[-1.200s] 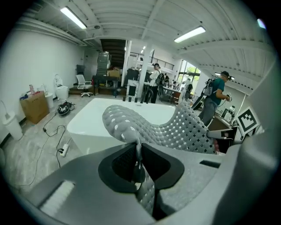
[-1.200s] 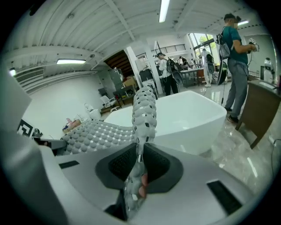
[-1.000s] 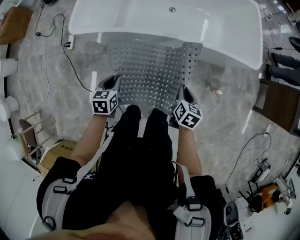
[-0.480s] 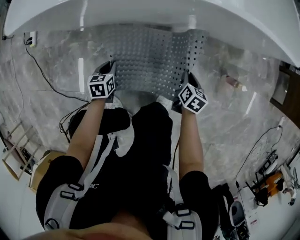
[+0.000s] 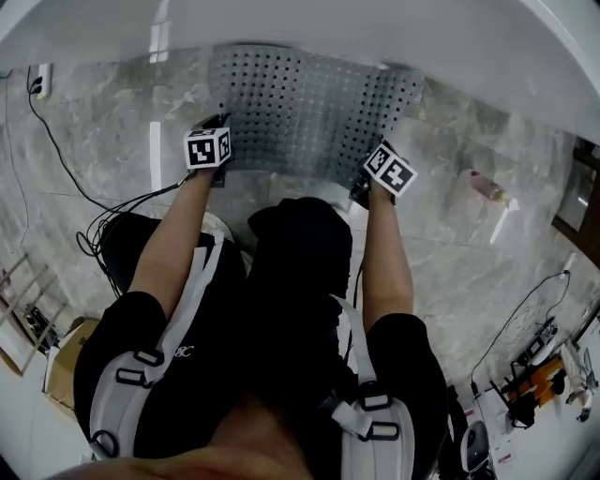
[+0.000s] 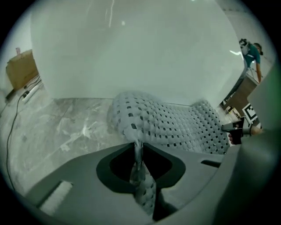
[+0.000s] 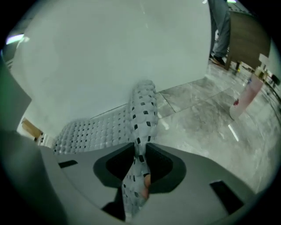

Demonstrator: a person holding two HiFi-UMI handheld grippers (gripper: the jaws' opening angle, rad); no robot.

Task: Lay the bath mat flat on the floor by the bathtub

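The tub is cut off by the head view's top edge, so only its rim and outer wall are seen. The near corners of the mat are hidden under the marker cubes, as are the jaws of the left claw and right claw in that view. Whether the mat's far edge touches the tub cannot be told. The bottle is blurred. The clutter at the lower right is too small to be made out. In the right gripper view a person is cut off above the legs, and a pinkish patch behind the pinched mat cannot be identified.
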